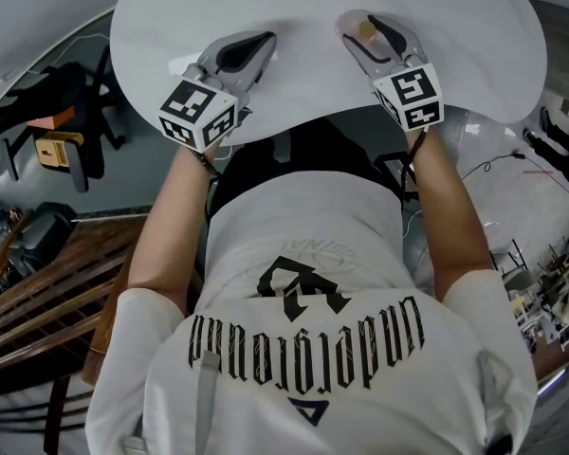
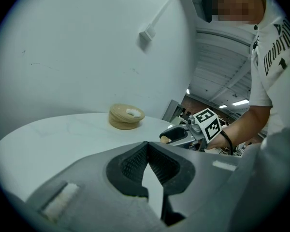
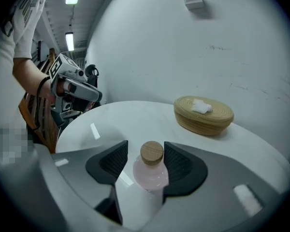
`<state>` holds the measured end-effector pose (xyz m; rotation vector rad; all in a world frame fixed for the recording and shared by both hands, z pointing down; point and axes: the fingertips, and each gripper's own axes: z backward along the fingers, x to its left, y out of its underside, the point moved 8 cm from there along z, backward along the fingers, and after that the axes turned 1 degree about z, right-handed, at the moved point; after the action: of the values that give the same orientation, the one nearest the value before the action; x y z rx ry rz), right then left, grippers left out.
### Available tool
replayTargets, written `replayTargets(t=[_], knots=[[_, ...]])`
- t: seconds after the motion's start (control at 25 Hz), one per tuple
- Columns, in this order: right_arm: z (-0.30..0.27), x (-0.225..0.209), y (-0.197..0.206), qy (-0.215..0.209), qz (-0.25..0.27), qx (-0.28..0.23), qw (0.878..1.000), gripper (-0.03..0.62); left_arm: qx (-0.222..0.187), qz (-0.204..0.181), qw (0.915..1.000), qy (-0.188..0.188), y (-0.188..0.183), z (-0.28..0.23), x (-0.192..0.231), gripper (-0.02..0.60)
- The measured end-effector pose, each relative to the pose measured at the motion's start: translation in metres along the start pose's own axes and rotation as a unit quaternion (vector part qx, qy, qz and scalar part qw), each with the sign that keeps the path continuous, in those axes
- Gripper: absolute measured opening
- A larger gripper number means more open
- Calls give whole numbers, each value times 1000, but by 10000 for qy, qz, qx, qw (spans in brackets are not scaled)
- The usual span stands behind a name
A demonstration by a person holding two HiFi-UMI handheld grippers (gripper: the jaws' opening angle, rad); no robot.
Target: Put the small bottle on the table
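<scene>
Your right gripper (image 3: 146, 151) stands with its jaws spread wide on either side of the bottle (image 3: 150, 174), the left pad plainly off it and the right pad just beside it. The pink bottle stands upright on the table (image 3: 135, 112), wooden cap up, apparently under its own weight. Your left gripper (image 2: 147, 146) sits low over the table's near edge, jaws closed on nothing. Farther back sits a basket (image 3: 203, 114), well apart from the bottle. The placing looks all but done; the next move is to draw the right gripper straight back, jaws wide, without clipping the bottle
</scene>
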<state>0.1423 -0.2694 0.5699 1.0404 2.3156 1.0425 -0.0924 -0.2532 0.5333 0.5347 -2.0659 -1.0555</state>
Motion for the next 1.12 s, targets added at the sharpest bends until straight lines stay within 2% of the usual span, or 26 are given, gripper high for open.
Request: replayTargets(t=[0.4, 0.64, 1.12], knots=[[45, 28, -14, 750, -6, -201, 9970, 240, -117, -317, 9994, 100, -7, 56, -17, 6], [77, 69, -37, 1164, 8, -499, 9919, 236, -185, -744, 9967, 284, -15, 100, -37, 6], [131, 155, -55, 1569, -103, -965, 9828, 198, -431, -1215, 9892, 701, -17, 158, -78, 6]])
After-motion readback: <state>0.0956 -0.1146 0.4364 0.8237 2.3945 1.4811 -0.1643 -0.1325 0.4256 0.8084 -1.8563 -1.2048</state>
